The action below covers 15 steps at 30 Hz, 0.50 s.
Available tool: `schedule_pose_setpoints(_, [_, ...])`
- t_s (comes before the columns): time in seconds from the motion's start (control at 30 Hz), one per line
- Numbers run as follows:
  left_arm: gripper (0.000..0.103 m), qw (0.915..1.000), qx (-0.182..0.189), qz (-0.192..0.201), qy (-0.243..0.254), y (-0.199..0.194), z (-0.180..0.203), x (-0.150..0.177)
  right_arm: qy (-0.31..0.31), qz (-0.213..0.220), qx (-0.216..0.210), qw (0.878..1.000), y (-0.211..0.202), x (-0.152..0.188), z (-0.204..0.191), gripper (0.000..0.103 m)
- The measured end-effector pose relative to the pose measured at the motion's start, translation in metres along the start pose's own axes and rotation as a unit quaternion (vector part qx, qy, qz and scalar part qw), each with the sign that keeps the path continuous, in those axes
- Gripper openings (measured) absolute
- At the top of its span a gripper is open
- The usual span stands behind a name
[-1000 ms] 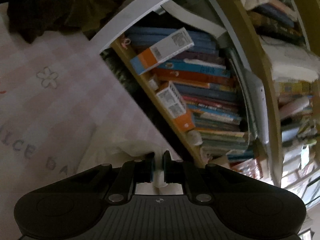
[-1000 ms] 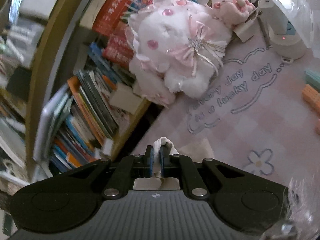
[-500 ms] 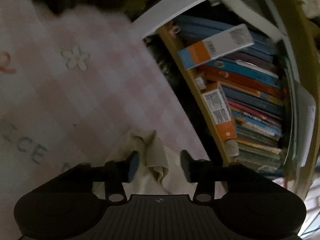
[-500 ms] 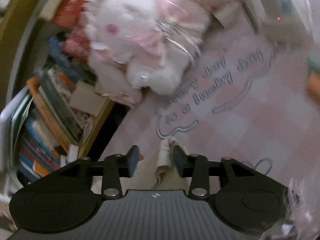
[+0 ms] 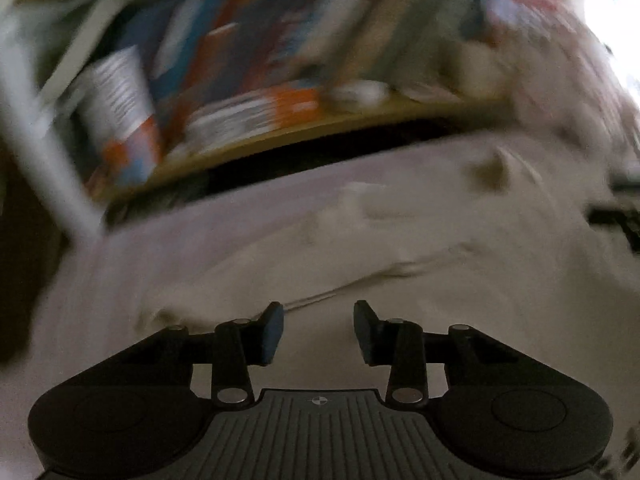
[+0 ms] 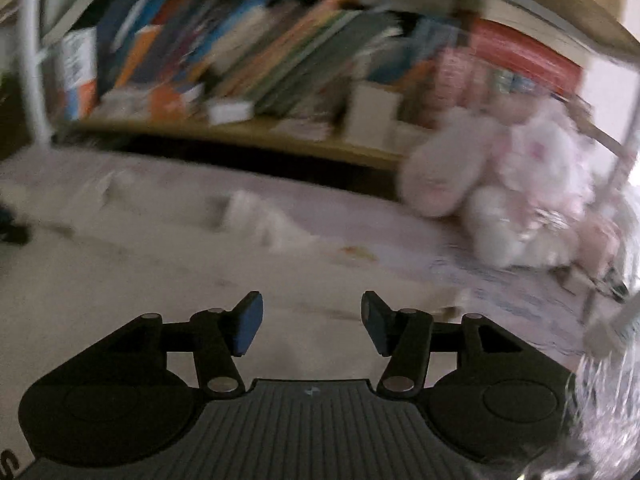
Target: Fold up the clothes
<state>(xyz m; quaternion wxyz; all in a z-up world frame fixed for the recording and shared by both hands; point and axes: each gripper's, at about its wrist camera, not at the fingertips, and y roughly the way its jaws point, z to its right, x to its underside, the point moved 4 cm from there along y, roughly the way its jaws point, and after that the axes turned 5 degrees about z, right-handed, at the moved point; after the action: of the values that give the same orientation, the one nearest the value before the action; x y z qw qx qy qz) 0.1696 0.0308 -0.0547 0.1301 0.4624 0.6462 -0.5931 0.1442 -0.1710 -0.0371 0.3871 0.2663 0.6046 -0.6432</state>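
Note:
A cream-coloured garment point(image 5: 400, 264) lies spread on the pink tablecloth point(image 5: 132, 252), blurred by motion. My left gripper point(image 5: 318, 326) stands open just above the cloth with nothing between its fingers. In the right wrist view the same cream garment point(image 6: 152, 264) fills the lower left. My right gripper point(image 6: 312, 322) is open over it and holds nothing. A dark part of the other gripper point(image 5: 618, 222) shows at the right edge of the left wrist view.
A wooden bookshelf point(image 6: 240, 60) packed with books runs along the far edge of the table. A white and pink plush toy point(image 6: 516, 196) sits at the back right. A white metal post point(image 5: 44, 148) stands at the left. Crinkled clear plastic point(image 6: 608, 400) is at the right.
Both grippers went from shut on the cream cloth to open, letting it drop. Both cameras have swung to face the bookshelf level, and the garment now lies flat below them.

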Motion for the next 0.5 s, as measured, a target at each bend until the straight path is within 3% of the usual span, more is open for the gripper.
schedule_pose_setpoints(0.03, [0.042,0.9990,-0.004,0.005,0.045,0.001,0.012,-0.003,-0.009,-0.006,-0.002,1.000,0.002,0.002,-0.005,0.052])
schedule_pose_setpoints(0.1, [0.055,0.9905,-0.022,0.016,0.135,0.007,0.033,-0.008,-0.024,-0.015,-0.006,1.000,0.003,0.006,-0.011,0.053])
schedule_pose_setpoints(0.23, [0.061,0.9684,-0.036,0.035,0.244,0.014,0.056,-0.011,-0.021,-0.026,-0.013,0.999,0.006,0.006,-0.010,0.052])
schedule_pose_setpoints(0.33, [0.061,0.9548,-0.032,0.046,0.292,0.019,0.065,-0.014,-0.011,-0.034,-0.020,0.999,0.008,0.006,-0.007,0.051])
schedule_pose_setpoints(0.37, [0.061,0.9541,-0.039,0.046,0.294,0.024,0.062,-0.019,-0.007,-0.035,-0.021,0.999,0.008,0.006,-0.006,0.051])
schedule_pose_setpoints(0.5, [0.063,0.9628,-0.087,0.034,0.254,0.049,0.032,-0.050,0.007,-0.039,-0.027,0.999,0.007,0.007,-0.004,0.050])
